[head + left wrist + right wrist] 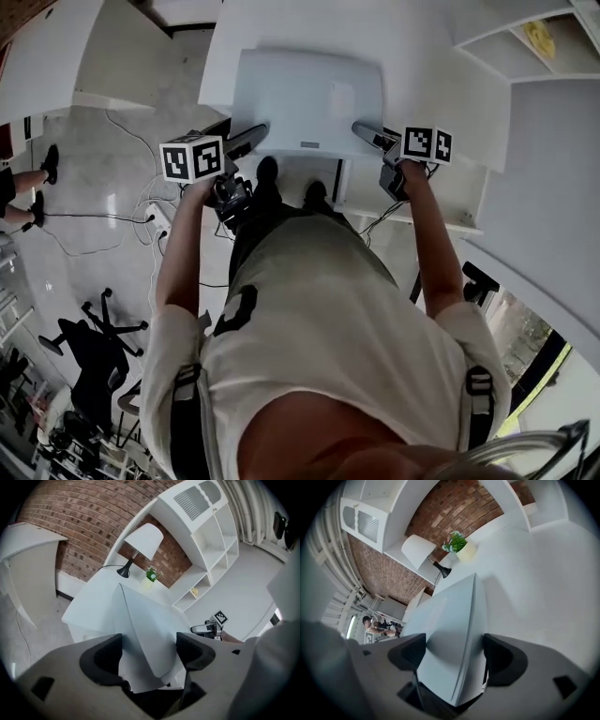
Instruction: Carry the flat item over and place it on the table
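1. Flat item (309, 98): a pale rectangular panel lying level across the near edge of the white desk (441, 84). Its far part is above the desktop and its near edge overhangs toward the person. We cannot tell whether its underside touches the desk.
2. Left hand-held gripper (246, 141): closed on the item's left near corner. In the left gripper view the panel fills the gap from pad to pad.
3. Right hand-held gripper (370, 134): closed on the right near corner, with the jaws set wide and the panel's edge between the pads.
4. Markings: each gripper carries a cube (192, 157) with black-and-white square markers. On the item's top we see a faint lighter rectangle (342, 98) and, at the near edge, a small dark slot (309, 145). Any print is too small to read.
5. Far side of the desk: a white-shaded lamp (143, 541) and a small potted plant (151, 574) stand beside the brick wall (84, 522), well apart from the item, with bare desktop between.
6. Sides: a white shelf unit (211, 550) stands to the right. To the left is floor (103, 169) with cables (94, 225) and an office chair (103, 328).
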`<state>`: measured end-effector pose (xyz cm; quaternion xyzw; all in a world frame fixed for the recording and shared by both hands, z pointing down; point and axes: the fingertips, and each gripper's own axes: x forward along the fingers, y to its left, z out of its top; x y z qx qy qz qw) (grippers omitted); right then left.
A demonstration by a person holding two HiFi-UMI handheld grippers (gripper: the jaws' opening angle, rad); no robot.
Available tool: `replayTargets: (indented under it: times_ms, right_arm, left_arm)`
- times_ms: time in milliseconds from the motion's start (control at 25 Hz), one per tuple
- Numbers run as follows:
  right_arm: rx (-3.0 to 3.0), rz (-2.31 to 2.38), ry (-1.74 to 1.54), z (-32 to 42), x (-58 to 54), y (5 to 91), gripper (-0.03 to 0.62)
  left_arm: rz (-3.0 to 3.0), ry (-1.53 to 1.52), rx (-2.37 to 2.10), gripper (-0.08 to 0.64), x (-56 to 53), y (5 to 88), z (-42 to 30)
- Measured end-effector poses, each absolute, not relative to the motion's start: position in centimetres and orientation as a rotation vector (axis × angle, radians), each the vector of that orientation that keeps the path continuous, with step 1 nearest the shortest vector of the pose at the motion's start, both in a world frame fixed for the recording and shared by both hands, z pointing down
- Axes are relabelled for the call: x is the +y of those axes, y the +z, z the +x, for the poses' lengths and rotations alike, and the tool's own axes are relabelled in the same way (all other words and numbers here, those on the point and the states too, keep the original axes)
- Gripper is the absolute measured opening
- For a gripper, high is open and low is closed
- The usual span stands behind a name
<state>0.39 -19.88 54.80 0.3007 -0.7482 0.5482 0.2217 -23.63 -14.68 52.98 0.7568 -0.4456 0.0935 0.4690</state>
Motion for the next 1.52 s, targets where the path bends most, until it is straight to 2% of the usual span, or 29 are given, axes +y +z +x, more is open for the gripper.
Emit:
replayTargets:
  times_ms: [480, 1080, 1200, 1400, 1440, 1480, 1520]
  right_arm:
    - [-1.888, 1.129, 1.389, 0.8, -26.6, 59.9, 0.381]
    - [-1.973, 1.313, 1.128, 2.8, -32.5, 58.5, 0.413]
    - [-2.137, 1.319, 1.229, 2.5, -31.0, 54.5, 0.413]
    - [-2.474, 1.250, 1.595, 1.4, -24.6, 46.1, 0.411]
    - [-2.536, 1.218, 1.662, 1.2, -23.2, 44.7, 0.390]
    - [-2.594, 1.183, 1.721, 1.0, -21.8, 43.5, 0.334]
    - [-2.644, 1.147, 1.771, 0.7, -20.6, 42.5, 0.266]
  left_arm:
    - [1.929, 0.529, -0.996, 0.354, -23.3, 59.7, -23.5]
    - [1.980, 0.495, -1.102, 0.356, -28.6, 59.0, -23.2]
    - [1.951, 0.340, -1.131, 0.356, -27.3, 55.7, -25.1]
    - [2.002, 0.124, -1.085, 0.354, -21.0, 49.3, -26.3]
    - [2.012, 0.090, -1.079, 0.354, -19.7, 48.2, -26.0]
    - [2.022, 0.058, -1.078, 0.343, -18.5, 47.3, -25.6]
    - [2.032, 0.029, -1.080, 0.276, -17.5, 46.5, -25.1]
